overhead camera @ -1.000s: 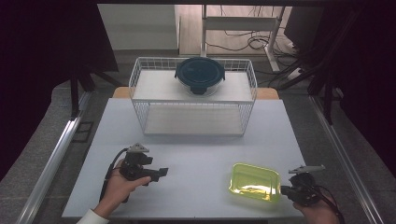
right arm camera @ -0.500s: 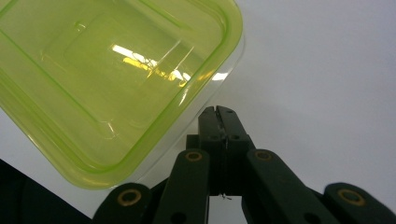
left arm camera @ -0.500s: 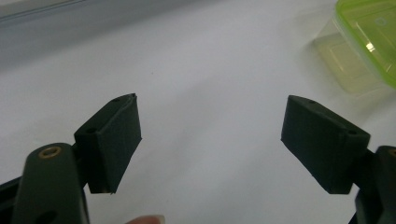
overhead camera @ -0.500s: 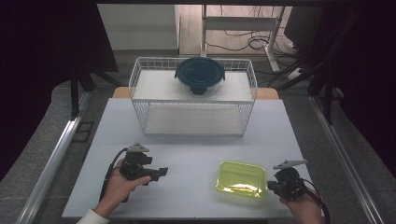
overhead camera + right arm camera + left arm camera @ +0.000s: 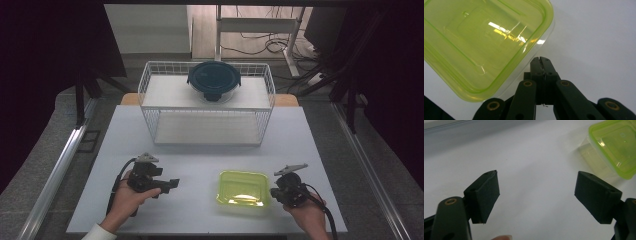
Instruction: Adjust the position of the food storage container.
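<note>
high view: fixed overhead, looks forward and down on the whole tabletop [image 5: 200, 150]. left gripper view: low, close, faces across it. right gripper view: very close, angled down. all three share the green container [image 5: 243, 188] [image 5: 616, 145] [image 5: 481, 42].

In the left gripper view, the green container [image 5: 616, 145] was cut off at one o'clock by the top and right edges. In the right gripper view, it [image 5: 481, 42] ran off the frame at ten o'clock, and whether the closed right gripper [image 5: 540, 60] touched its rim could not be told. In the high view, the round dark-lidded container's [image 5: 214, 80] contents were too small to tell.
</note>
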